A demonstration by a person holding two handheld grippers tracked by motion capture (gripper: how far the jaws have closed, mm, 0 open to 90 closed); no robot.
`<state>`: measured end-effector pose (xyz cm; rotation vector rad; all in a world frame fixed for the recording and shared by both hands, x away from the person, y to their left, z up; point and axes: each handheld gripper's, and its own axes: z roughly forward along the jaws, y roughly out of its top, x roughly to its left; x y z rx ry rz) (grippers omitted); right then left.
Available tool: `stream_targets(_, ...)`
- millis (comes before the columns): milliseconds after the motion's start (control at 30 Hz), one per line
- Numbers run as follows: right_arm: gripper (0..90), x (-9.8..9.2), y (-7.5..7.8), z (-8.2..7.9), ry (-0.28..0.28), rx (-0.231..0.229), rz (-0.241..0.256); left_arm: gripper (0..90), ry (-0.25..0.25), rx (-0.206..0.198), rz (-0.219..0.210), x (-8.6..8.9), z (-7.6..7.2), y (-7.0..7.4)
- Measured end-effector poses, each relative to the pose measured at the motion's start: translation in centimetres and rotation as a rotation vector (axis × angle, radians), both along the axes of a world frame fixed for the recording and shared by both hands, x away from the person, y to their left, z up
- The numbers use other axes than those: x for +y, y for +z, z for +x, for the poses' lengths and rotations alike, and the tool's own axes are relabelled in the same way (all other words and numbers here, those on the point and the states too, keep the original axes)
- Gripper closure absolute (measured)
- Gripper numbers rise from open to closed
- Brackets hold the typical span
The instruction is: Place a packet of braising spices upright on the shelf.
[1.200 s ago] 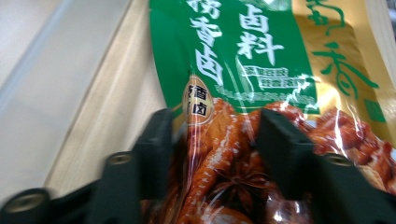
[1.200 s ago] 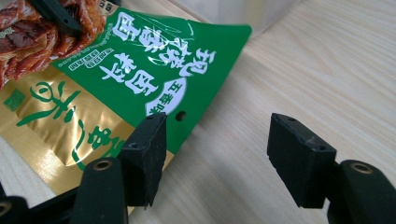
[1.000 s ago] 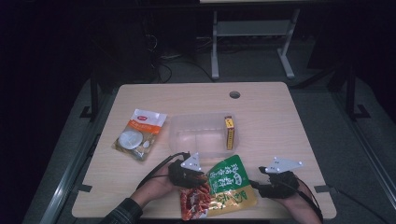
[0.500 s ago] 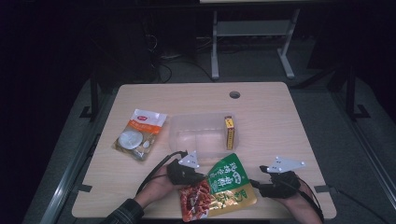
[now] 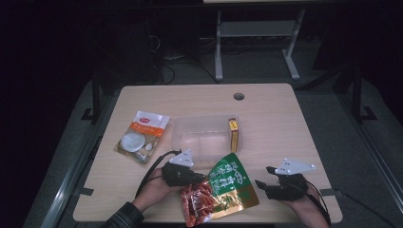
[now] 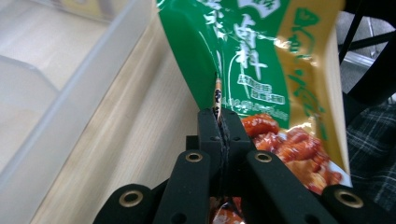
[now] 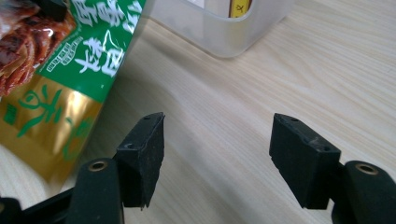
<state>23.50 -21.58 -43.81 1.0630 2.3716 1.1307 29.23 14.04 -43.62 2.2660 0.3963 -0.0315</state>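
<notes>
A green, gold and red food pouch (image 5: 218,190) lies tilted at the table's front middle, its left edge lifted. My left gripper (image 5: 192,178) is shut on that edge; in the left gripper view the jaws pinch the pouch (image 6: 261,70) seam. My right gripper (image 5: 263,184) rests to the right of the pouch, open and holding nothing. In the right gripper view the pouch (image 7: 70,65) lies left of the spread fingers (image 7: 142,149). A clear plastic bin (image 5: 204,137) stands behind the pouch, with a yellow box (image 5: 233,135) upright at its right end.
An orange and white packet (image 5: 141,135) lies left of the bin. The wooden table (image 5: 285,123) has a cable hole (image 5: 238,96) near its far edge. A desk frame stands on the dark floor beyond. Bare wood spreads right of the bin.
The pouch has shifted slightly and tilted up more at its left edge in my left gripper. The right gripper has barely moved.
</notes>
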Motion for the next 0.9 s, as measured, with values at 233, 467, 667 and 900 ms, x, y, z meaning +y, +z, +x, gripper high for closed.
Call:
stream_targets(233,34.9,-0.1,0.0,0.1,-0.005,0.009,0.003,89.6,0.041,-0.032,-0.060,1.5,-0.1,1.8)
stream_targets(467,34.8,0.1,-0.3,0.2,0.011,0.026,-0.003,89.6,0.103,-0.069,-0.121,3.1,0.2,3.6)
stream_targets(667,33.6,0.9,-0.3,0.2,0.057,0.053,0.023,89.6,0.155,-0.118,-0.160,4.8,0.6,4.9)
stream_targets(900,35.3,3.1,0.5,1.0,0.137,0.066,0.136,89.6,0.206,-0.138,-0.199,6.1,0.8,5.4)
